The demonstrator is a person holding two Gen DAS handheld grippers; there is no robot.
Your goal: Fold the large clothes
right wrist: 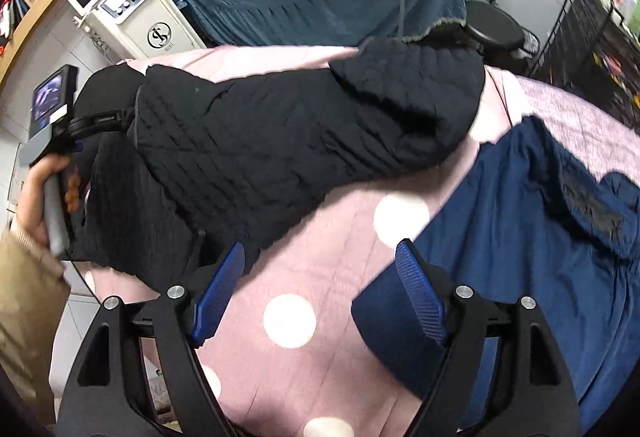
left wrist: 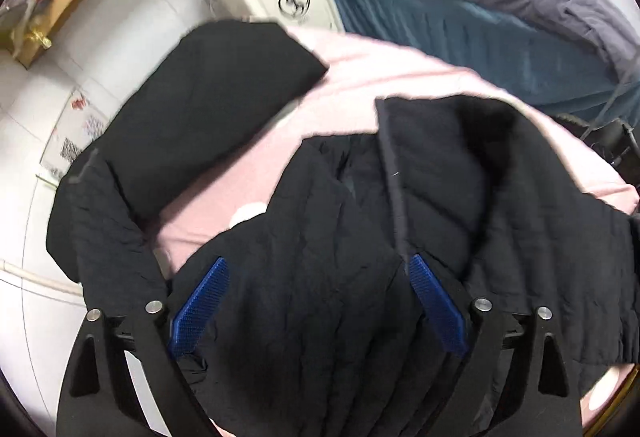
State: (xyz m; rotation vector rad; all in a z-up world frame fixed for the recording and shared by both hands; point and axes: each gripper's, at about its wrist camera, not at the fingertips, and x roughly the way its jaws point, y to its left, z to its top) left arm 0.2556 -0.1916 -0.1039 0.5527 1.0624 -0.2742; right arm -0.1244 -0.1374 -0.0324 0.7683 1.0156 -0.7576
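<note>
Black quilted jacket (right wrist: pixel 280 141) sprawls mid-frame on pink dotted bed cover (right wrist: pixel 320 269) | left claw (left wrist: pixel 318 301) spread over its body, gripping nothing | right claw (right wrist: pixel 320 289) spread above cover, empty | advice: pinch the hem at both corners, lift evenly, keep clear of navy garment (right wrist: pixel 540 237).

I see a black quilted jacket (right wrist: pixel 288 153) lying across a pink bedspread with white dots. It is partly folded, with one sleeve (left wrist: pixel 224 93) bent over toward its body and the dark collar opening (left wrist: pixel 472 141) facing up. A zipper line (left wrist: pixel 394 189) runs down its front. Just beside it, to the right, lies a navy garment (right wrist: pixel 532 237), rumpled and spread flat.
</note>
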